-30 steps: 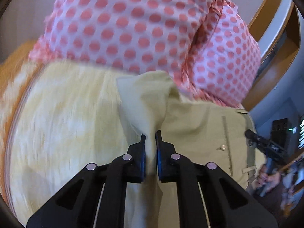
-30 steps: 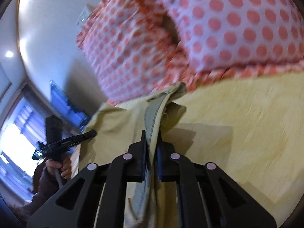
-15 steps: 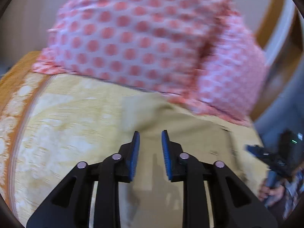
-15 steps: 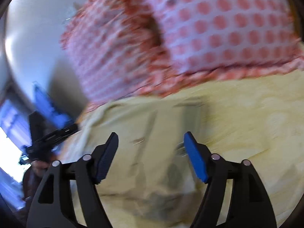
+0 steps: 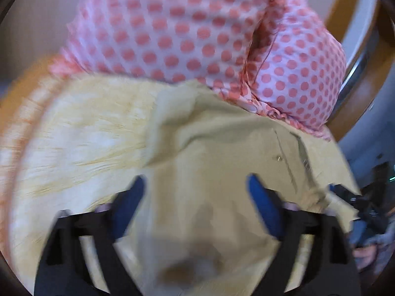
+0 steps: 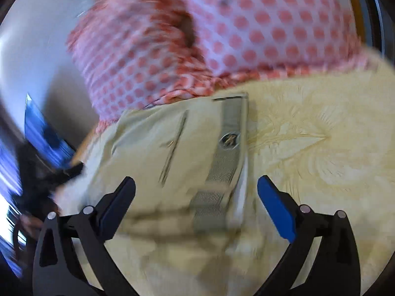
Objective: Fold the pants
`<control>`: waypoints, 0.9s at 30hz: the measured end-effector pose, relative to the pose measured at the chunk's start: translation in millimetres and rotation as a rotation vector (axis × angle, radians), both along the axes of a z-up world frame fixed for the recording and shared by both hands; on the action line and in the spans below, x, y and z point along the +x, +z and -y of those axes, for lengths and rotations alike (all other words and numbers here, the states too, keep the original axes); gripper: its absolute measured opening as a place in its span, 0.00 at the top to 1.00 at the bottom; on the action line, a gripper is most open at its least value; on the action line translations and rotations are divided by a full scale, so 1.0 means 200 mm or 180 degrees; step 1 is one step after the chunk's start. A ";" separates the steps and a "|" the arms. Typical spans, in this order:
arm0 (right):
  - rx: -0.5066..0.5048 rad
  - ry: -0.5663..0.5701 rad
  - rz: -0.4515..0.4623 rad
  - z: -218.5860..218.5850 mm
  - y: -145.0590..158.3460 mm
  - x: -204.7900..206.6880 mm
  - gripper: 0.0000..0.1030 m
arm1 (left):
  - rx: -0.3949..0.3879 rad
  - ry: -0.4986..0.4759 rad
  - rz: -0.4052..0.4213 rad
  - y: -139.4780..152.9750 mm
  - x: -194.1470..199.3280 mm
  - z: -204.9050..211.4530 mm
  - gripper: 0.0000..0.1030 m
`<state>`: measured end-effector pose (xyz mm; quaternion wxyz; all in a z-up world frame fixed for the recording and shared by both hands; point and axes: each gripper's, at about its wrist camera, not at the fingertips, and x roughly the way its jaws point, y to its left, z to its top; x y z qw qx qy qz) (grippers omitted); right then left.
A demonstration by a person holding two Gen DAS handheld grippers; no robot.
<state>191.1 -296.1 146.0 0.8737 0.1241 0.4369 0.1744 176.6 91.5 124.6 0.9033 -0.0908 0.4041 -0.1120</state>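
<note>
Pants (image 6: 153, 148) lie w/ unreadable oval waistband label (image 6: 229, 141); left tongs (image 5: 197, 204), right tongs (image 6: 196, 197) both spread, empty.

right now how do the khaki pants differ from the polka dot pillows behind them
The khaki pants are plain olive-tan; the polka dot pillows are white-pink with coral dots. The pants lie low and rumpled on the yellow bedspread, while the pillows rise plump behind them. The pants show a grey waistband lining; the pillows have frilled edges. Both are soft fabric on the same bed.

The pants (image 6: 153, 153) lie on the bedspread (image 6: 321, 148), waistband (image 6: 227, 153) toward its right side, far end touching the pillows (image 6: 246, 24) (at the bed's head).
</note>
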 end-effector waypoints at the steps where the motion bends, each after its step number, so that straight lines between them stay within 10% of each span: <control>1: -0.0159 0.0033 0.0108 -0.04 0.02 -0.09 0.02 | 0.0170 0.0031 0.0151 0.03 -0.11 0.02 0.02; 9: -0.0884 -0.0062 0.0336 -0.27 -0.12 -0.54 0.02 | 0.1289 0.0398 0.0334 -0.15 -0.61 0.11 0.01; 27: -0.1113 -0.0180 0.0701 -0.38 -0.22 -0.71 0.02 | 0.0897 0.0436 0.0483 -0.31 -0.77 0.06 0.01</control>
